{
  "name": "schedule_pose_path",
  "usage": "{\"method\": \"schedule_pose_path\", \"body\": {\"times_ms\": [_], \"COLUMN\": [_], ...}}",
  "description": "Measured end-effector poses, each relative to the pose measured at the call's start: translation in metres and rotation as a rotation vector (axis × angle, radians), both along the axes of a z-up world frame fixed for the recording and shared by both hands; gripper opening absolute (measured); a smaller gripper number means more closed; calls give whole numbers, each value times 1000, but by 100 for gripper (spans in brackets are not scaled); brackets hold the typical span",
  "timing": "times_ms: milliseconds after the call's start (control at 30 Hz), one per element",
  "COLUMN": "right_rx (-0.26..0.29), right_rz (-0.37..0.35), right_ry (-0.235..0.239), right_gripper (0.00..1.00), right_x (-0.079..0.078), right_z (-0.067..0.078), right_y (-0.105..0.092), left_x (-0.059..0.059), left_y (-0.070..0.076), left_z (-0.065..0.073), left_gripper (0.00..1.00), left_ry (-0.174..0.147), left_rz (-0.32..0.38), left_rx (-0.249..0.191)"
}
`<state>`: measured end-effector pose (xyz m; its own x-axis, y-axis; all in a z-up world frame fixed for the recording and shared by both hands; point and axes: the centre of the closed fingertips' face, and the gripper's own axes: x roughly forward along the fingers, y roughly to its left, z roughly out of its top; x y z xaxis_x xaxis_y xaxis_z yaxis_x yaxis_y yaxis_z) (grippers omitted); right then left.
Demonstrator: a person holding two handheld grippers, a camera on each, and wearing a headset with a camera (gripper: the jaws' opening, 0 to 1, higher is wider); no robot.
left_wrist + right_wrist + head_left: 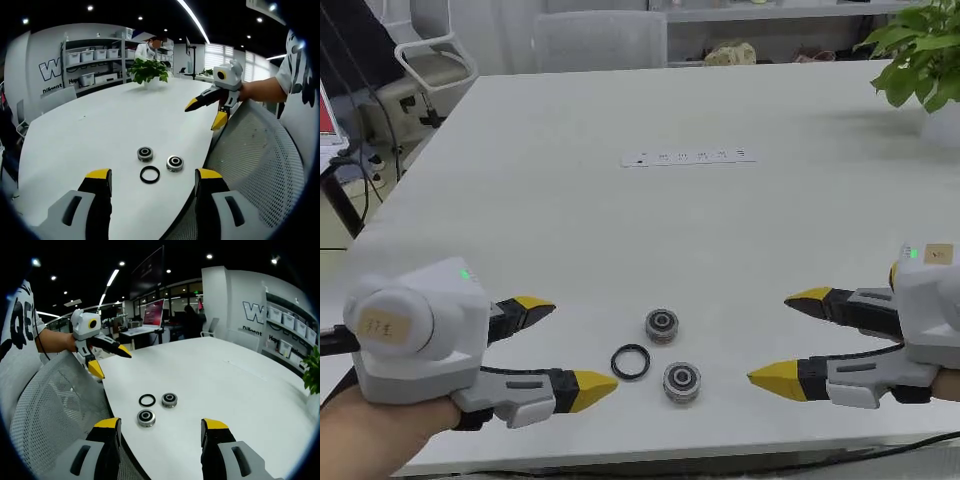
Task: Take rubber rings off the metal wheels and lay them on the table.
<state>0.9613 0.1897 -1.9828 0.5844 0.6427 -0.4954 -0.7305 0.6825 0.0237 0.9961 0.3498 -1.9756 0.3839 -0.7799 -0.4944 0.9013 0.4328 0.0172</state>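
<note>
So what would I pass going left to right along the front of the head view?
First the left yellow-tipped gripper → black rubber ring → farther round metal wheel → nearer round metal wheel → right yellow-tipped gripper.

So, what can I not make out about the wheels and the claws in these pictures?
1. Head view: the far wheel and the near wheel are too small to show whether they carry rubber rings. It is the same in both gripper views.
2. Head view: the right claw has its body cut off by the right edge.
3. Head view: the markings on the power strip are too small to read.
</note>
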Motion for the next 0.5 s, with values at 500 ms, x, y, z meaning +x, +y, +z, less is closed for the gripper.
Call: {"method": "schedule_pose_path", "body": {"times_ms": [500], "right_rx": [-5], "right_rz": [-4], "right_ry": [-1], "right_gripper": [63], "right_x": [1], "right_z": [-2], "right_y": [-4], "left_x": [4], "left_y": [5], "left_z": [-4], "left_gripper": [65], "left_ry": [-4], "left_rz": [11], "left_rx": [25]}}
